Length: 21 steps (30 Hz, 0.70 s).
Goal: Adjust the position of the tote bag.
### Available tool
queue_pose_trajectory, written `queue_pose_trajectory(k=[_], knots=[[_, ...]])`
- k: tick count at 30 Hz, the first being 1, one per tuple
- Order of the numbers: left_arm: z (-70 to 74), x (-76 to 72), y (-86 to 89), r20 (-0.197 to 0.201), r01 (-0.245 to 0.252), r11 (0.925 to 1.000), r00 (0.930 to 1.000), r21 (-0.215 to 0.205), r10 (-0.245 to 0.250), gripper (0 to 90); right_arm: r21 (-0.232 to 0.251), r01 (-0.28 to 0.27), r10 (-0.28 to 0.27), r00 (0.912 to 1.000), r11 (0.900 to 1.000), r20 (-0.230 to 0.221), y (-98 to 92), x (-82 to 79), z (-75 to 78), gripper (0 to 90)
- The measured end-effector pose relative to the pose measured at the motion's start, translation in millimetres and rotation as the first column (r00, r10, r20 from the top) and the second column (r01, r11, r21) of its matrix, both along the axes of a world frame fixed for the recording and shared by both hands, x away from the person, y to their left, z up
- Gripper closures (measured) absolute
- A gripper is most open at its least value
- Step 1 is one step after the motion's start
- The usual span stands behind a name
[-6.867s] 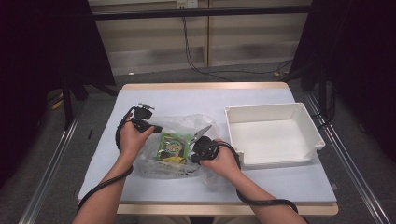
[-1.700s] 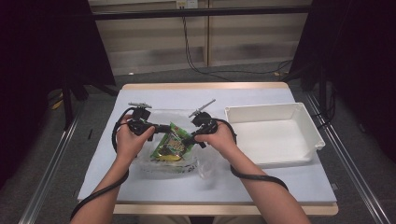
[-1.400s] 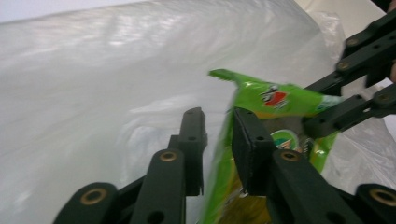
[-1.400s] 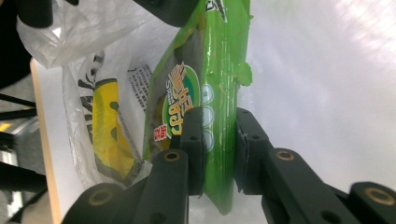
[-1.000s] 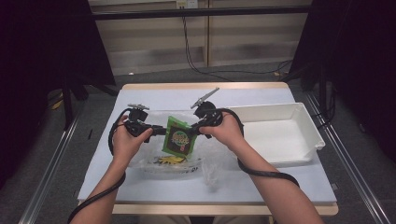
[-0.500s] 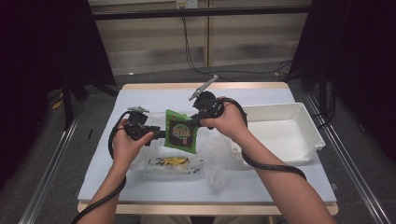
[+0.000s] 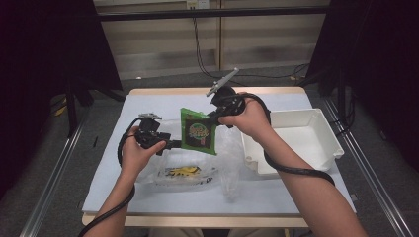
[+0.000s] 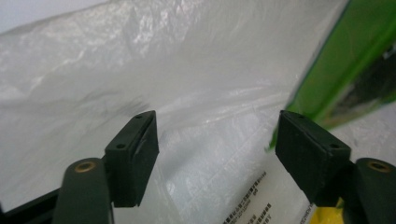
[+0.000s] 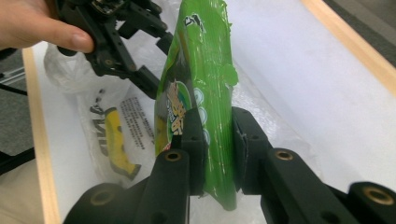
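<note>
Lifted clear since a moment ago, the green snack packet [image 7: 198,131] now hangs above the white-covered table [image 7: 148,101], pinched in the right gripper [image 9: 215,140]. Grey floor and dark curtains surround it. A white tray [image 7: 301,140] sits right; the clear plastic bag [image 7: 197,170] lies near, left gripper [image 8: 217,154] spread beside it.

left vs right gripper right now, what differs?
The right gripper is shut on the green packet; the left gripper is open, jaws wide apart and gripping nothing. In the high view the right sits raised above the table, the left lower by the clear plastic bag. Both are black and hand-held.
</note>
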State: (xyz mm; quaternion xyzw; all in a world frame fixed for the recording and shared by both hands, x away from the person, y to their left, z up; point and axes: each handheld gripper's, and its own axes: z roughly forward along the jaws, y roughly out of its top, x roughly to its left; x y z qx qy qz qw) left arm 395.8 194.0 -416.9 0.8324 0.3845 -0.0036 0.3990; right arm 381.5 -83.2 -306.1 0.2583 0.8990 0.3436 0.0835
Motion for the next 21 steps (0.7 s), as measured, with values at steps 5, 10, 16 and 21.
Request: queue_pose_trajectory(k=[5, 10, 16, 21], knots=[[3.8, -2.1, -0.4, 0.006, 0.028, 0.9996, 0.9996, -0.009, -0.028, 21.4, 0.009, 0.013, -0.013, 0.9999, 1.0, 0.003, -8.7, 3.8, -0.7, 77.4], [5.3, -4.9, -8.9, 0.025, 0.067, 0.9978, 0.9975, -0.002, -0.067, 15.7, 0.034, 0.032, -0.032, 0.9995, 0.999, 0.0, -12.2, 6.2, 3.3, 77.4], [13.5, -10.0, -14.8, 0.046, 0.104, 0.9945, 0.9935, 0.0, -0.104, 11.2, 0.021, 0.025, -0.025, 0.9994, 0.999, 0.021, -13.5, 4.8, 13.7, 77.4], [17.4, -16.9, -19.3, 0.043, 0.143, 0.9895, 0.9887, 0.018, -0.144, 8.3, 0.042, 0.023, -0.024, 0.9996, 0.999, 0.014, -14.5, 6.8, 20.6, 77.4]])
